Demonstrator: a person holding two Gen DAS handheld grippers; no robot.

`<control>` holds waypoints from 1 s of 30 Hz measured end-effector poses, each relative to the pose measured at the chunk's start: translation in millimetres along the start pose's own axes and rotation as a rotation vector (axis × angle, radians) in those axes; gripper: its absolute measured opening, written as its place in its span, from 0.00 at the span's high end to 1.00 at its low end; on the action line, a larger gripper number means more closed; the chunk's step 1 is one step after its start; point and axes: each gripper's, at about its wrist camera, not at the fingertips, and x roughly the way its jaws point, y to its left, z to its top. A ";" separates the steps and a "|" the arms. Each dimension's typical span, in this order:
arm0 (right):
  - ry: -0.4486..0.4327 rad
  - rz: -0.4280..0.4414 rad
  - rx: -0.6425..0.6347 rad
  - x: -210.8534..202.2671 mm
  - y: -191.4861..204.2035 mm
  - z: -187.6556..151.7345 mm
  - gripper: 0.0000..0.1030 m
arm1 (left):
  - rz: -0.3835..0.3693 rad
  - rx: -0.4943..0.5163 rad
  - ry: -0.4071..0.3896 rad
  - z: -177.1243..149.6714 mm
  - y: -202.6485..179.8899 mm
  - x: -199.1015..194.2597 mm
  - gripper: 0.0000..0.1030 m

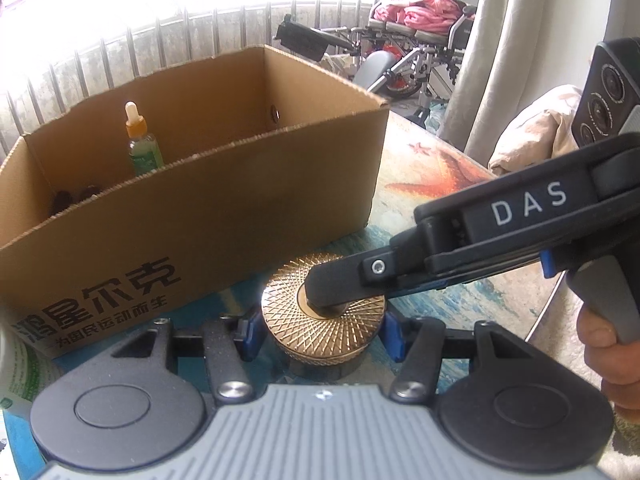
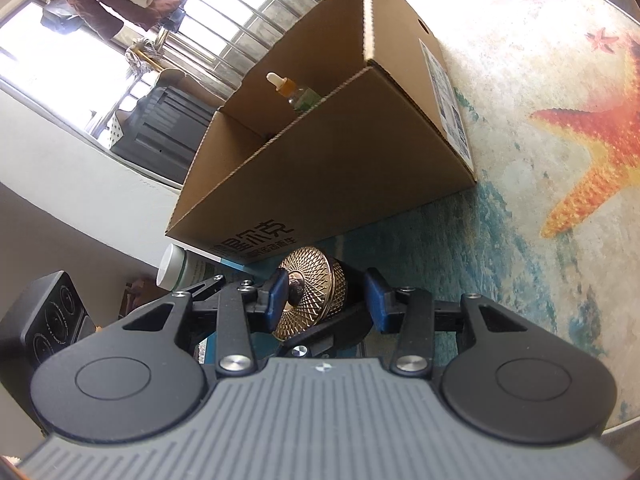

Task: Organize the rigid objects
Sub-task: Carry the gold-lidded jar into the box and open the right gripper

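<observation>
A round, squat jar (image 1: pixel 323 312) with a gold metallic lid, engraved with a fine crisscross lattice and edged with a knurled rim, is seen standing on a table (image 1: pixel 432 184) covered with a glossy printed cloth showing orange starfish and teal water. A smooth raised disc is set at the centre of the lid. At about 11 o'clock from the jar, just beside it, an open box (image 1: pixel 224 200) of plain brown corrugated cardboard is placed, with dark printed characters on its near wall. Inside the box, a small dropper bottle (image 1: pixel 142 140) with a pale rubber bulb, an orange collar and a green label is stood upright against the far wall. A white-capped cylindrical bottle (image 2: pixel 176 268) is glimpsed lying beside the box corner.

The jar is flanked at 9 and 3 o'clock by the blue-padded fingers of the left gripper (image 1: pixel 320 330), whose jaws are held about halfway apart; the pads are seen at the lid's rim, though firm pressure cannot be confirmed.

The right gripper (image 2: pixel 326 300), of matte black plastic, is brought in from 3 o'clock. Its jaws are narrowed to roughly a third of their spread, one finger resting on the lid's centre disc and the other at the jar's far side; whether the jar is actually clamped cannot be told.
</observation>
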 end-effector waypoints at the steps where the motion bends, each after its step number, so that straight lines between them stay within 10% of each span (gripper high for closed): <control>1: -0.009 0.003 -0.015 -3.2 6.4 0.8 0.60 | 0.004 -0.003 -0.012 1.2 0.0 -4.9 0.45; 14: -0.124 0.026 -0.272 -41.7 92.2 92.8 0.59 | 0.056 -0.024 -0.204 89.9 24.4 -54.2 0.45; 30: 0.188 -0.183 -0.324 84.0 63.5 214.6 0.62 | -0.057 -0.334 0.127 145.4 118.5 89.1 0.45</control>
